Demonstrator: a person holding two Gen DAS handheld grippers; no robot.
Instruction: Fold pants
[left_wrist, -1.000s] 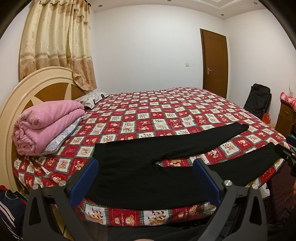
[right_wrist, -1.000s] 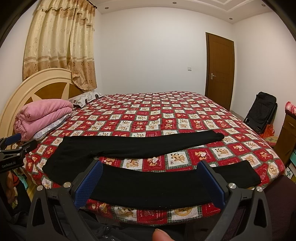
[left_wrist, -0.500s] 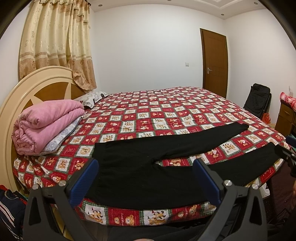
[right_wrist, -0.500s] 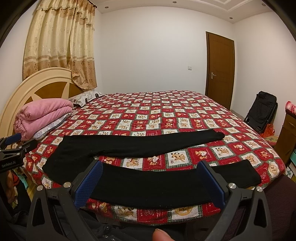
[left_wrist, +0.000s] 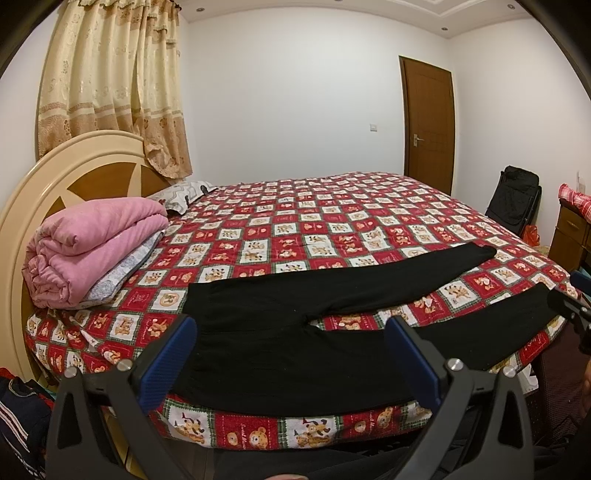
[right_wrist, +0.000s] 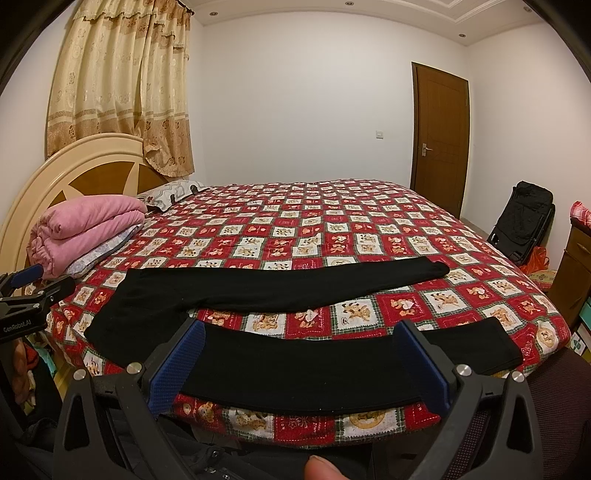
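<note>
Black pants lie flat on the bed, waist to the left, both legs spread apart toward the right; they also show in the right wrist view. My left gripper is open and empty, held in front of the waist and crotch part. My right gripper is open and empty, held in front of the near leg. Each gripper shows at the edge of the other's view: the right one and the left one.
The bed has a red checked quilt and a round headboard. Folded pink bedding lies at the head end. A black suitcase, a wooden cabinet and a door are at the right.
</note>
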